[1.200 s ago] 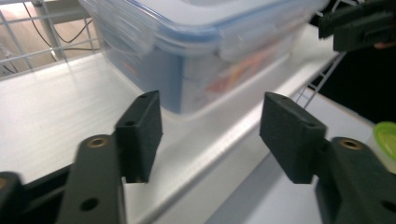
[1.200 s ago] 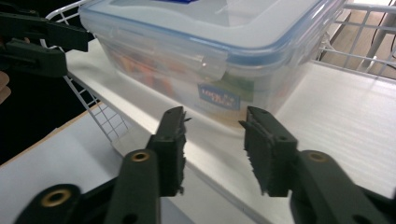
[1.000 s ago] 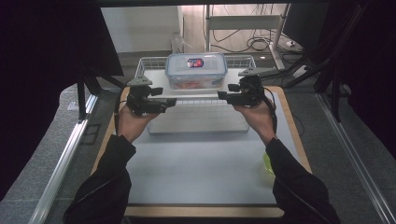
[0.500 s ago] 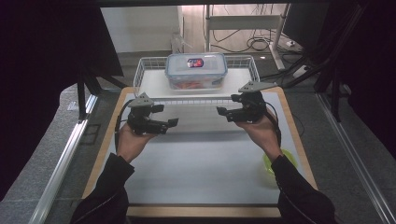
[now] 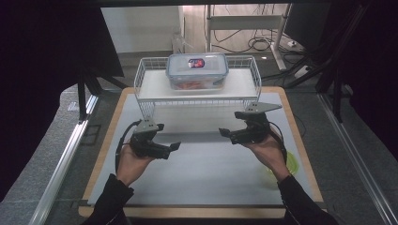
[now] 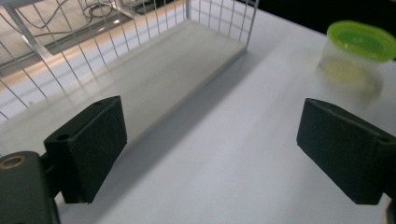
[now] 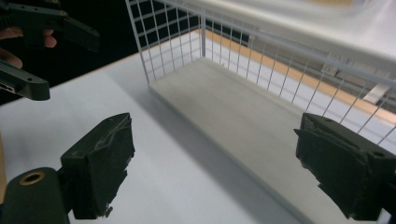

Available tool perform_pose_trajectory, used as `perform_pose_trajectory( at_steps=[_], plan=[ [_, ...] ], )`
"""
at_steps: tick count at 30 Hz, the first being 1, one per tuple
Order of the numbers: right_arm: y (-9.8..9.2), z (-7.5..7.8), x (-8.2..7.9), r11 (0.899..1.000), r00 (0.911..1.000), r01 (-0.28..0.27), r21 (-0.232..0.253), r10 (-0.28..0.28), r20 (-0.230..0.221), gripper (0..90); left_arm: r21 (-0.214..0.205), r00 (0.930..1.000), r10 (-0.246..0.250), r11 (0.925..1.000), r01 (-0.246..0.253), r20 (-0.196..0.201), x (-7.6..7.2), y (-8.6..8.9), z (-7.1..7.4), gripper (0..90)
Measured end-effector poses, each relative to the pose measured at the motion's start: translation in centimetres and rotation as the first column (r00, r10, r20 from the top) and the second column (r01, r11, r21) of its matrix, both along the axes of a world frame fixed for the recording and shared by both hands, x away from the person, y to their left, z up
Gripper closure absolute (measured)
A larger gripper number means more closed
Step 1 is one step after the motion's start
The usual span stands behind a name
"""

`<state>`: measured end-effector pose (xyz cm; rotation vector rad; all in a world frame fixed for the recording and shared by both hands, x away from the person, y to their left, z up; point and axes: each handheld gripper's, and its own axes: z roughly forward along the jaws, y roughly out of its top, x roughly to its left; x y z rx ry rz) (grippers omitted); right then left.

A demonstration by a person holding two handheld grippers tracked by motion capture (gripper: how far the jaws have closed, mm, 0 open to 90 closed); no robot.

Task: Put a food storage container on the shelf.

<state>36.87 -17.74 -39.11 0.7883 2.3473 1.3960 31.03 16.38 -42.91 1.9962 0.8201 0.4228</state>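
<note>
Clear plastic forms the lidded food container [image 5: 197,70], which sits on the top shelf of the white wire rack [image 5: 145,98] at the far side of the desk [image 5: 206,173]. A red and dark label lies on its lid, too small to read; something orange shows inside. In front of the rack, over the pale mat, the left gripper [image 5: 173,146] and the right gripper [image 5: 224,133] are held apart from each other, each with jaws spread wide and nothing between them. A green-lidded cup [image 6: 357,49] stands on the desk to the right of the rack, partly behind the right forearm. Compared with half a second ago, both grippers have drawn back from the rack toward the person, and the left one sits lower.
</note>
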Motion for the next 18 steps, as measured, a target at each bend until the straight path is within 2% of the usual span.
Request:
perform_pose_trajectory(
  at_steps=[1, 5, 11, 17, 18],
  plan=[
    [-0.3, -0.6, -0.4, 1.000, 1.0000, -0.002, -0.004, 0.002, -0.009, 9.3, 0.014, 1.0000, -0.002, 0.9999, 0.002, -0.007, -0.4, -0.3, -0.6, 6.9],
    [-0.8, -1.4, -1.2, 1.000, 0.9999, -0.009, -0.006, 0.009, -0.013, 7.4, 0.033, 0.9999, -0.005, 0.9995, 0.005, -0.010, -1.1, -0.6, -1.5, 5.1],
    [-0.9, -2.1, -2.0, 0.999, 0.9993, -0.025, -0.025, 0.024, -0.029, 5.7, 0.058, 1.0000, -0.003, 0.9983, 0.003, -0.010, -2.0, -0.7, -2.8, 4.0],
    [-0.8, -3.2, -3.5, 0.998, 0.9982, -0.045, -0.042, 0.043, -0.042, 3.7, 0.048, 0.9996, 0.001, 0.9988, 0.000, -0.027, -3.2, -0.4, -4.7, 3.7],
    [-1.0, -3.5, -4.0, 0.998, 0.9979, -0.047, -0.051, 0.045, -0.046, 3.8, 0.040, 0.9992, 0.002, 0.9992, -0.001, -0.039, -3.8, -0.3, -5.5, 3.6]
  ],
)
